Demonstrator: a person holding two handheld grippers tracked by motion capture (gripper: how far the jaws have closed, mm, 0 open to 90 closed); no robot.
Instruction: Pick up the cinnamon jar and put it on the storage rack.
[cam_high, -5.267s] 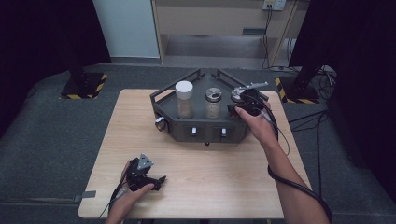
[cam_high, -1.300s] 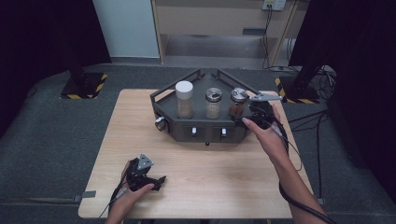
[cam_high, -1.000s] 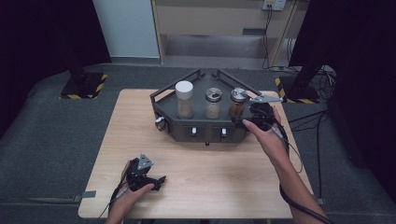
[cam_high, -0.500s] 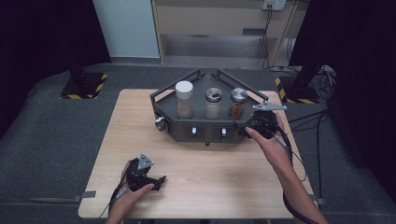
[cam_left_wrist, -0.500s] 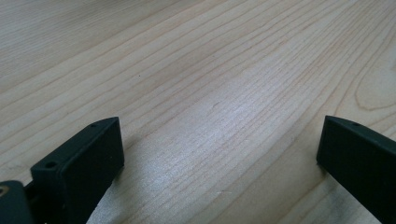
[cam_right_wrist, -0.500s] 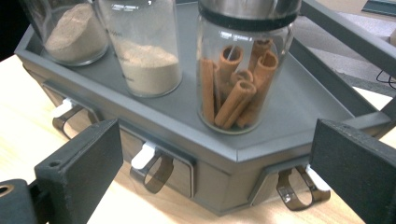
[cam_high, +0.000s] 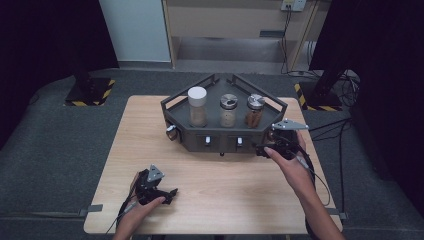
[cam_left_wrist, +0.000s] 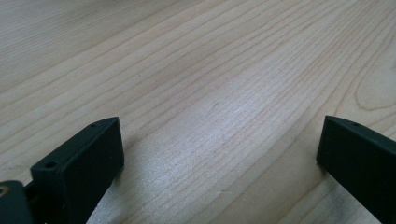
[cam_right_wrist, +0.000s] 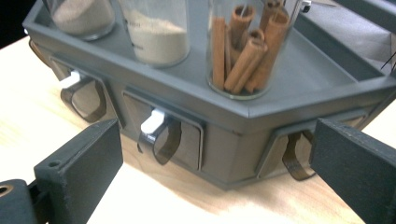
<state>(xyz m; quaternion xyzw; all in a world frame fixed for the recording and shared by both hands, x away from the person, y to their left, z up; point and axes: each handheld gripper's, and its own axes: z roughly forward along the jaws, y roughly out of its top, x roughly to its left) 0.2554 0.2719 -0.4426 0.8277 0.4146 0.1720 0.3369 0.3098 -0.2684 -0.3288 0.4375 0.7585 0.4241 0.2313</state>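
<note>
A dark grey spice rack (cam_high: 172, 107) stands at the table's far middle. On it are a white-lidded jar (cam_high: 197, 106), a metal-lidded jar of pale powder (cam_high: 229, 110) and a jar of cinnamon sticks (cam_high: 255, 111). My right gripper (cam_high: 261, 149) is open, low in front of the rack's right front corner and apart from it. In the right gripper view the cinnamon jar (cam_right_wrist: 245, 46) stands upright above small drawers with a white tab (cam_right_wrist: 153, 122). My left gripper (cam_high: 171, 192) rests open near the front left edge, with bare wood (cam_left_wrist: 219, 93) between its jaws.
The rack's front has small drawers with curved pull handles (cam_right_wrist: 296, 161). The wooden table (cam_high: 130, 140) has free room left of and in front of the rack. Cables trail off the right edge (cam_high: 330, 130). Grey carpet surrounds the table.
My right gripper has let go of the cinnamon jar on the rack and drawn back toward the person, down to the rack's front right corner. The left gripper has stayed put.
</note>
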